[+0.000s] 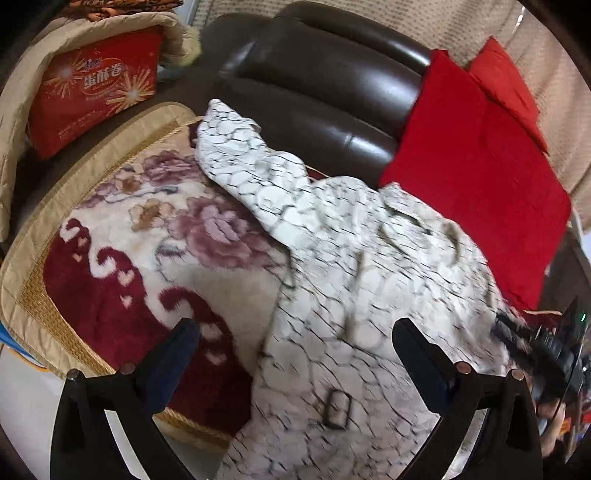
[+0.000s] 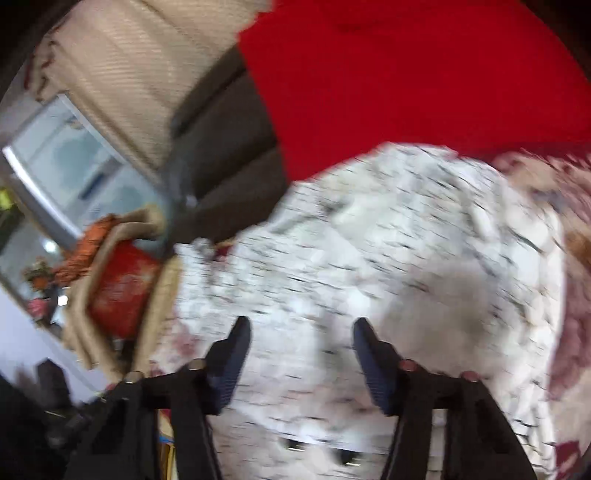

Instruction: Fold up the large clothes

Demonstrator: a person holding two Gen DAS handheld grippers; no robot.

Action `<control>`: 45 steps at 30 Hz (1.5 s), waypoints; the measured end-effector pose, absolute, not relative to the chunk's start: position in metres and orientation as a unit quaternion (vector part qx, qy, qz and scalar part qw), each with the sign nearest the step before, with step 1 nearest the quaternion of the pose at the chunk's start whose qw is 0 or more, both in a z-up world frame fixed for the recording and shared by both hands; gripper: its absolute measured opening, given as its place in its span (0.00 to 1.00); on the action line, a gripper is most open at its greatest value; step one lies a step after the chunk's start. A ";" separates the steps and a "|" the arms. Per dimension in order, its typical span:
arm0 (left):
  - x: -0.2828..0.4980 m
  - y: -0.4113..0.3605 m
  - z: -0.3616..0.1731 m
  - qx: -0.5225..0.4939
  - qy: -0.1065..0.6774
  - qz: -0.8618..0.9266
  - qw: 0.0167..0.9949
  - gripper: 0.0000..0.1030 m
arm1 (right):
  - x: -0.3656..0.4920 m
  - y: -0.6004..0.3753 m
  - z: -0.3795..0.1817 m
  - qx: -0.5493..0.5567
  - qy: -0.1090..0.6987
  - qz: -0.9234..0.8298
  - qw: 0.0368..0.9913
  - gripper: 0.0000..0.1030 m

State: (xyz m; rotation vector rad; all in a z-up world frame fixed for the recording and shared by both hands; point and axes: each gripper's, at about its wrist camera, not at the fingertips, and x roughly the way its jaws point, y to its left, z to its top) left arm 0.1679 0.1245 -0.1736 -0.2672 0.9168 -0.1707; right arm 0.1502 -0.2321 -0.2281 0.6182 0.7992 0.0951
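Lying rumpled across the seat of a dark brown leather sofa (image 1: 325,85) is a large cream garment (image 1: 354,280) printed with a dark crackle pattern, and it is spreading over a floral plush blanket (image 1: 155,236) in cream, pink and maroon. One long part of the garment is stretching up toward the sofa back, ending near the blanket's tan woven border. A dark rectangular buckle (image 1: 337,409) is showing on the cloth low in the left wrist view.

The left gripper (image 1: 295,334) is hovering above the garment's near portion with its jaws spread wide and nothing between them; one blue pad is sitting over the maroon part of the blanket, the other over the cream cloth. The right gripper (image 2: 301,328) is also hanging over the garment (image 2: 369,258), its jaws parted and holding nothing, though this view is heavily blurred and I cannot tell whether the tips are touching the fabric.

A red cushion (image 1: 476,177) is leaning against the sofa back just beside the garment, and it is filling the top of the right wrist view (image 2: 406,74) as well. A red printed box (image 1: 96,92) is sitting at the far end of the sofa, wrapped partly in tan quilted fabric. Beige textured curtain (image 1: 461,26) is hanging behind the sofa.
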 end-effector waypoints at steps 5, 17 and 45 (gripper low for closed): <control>0.219 0.166 -0.173 -0.151 0.447 -0.054 0.880 1.00 | 0.163 -0.234 -0.273 0.302 0.465 0.043 0.831 0.54; 0.396 0.250 -0.216 -0.316 0.475 -0.008 0.822 1.00 | 0.149 -0.201 -0.273 0.312 0.353 0.159 0.868 0.59; 0.228 -0.026 -0.073 0.023 0.382 -0.424 0.821 0.19 | 0.101 -0.268 -0.227 0.328 0.269 0.098 0.900 0.59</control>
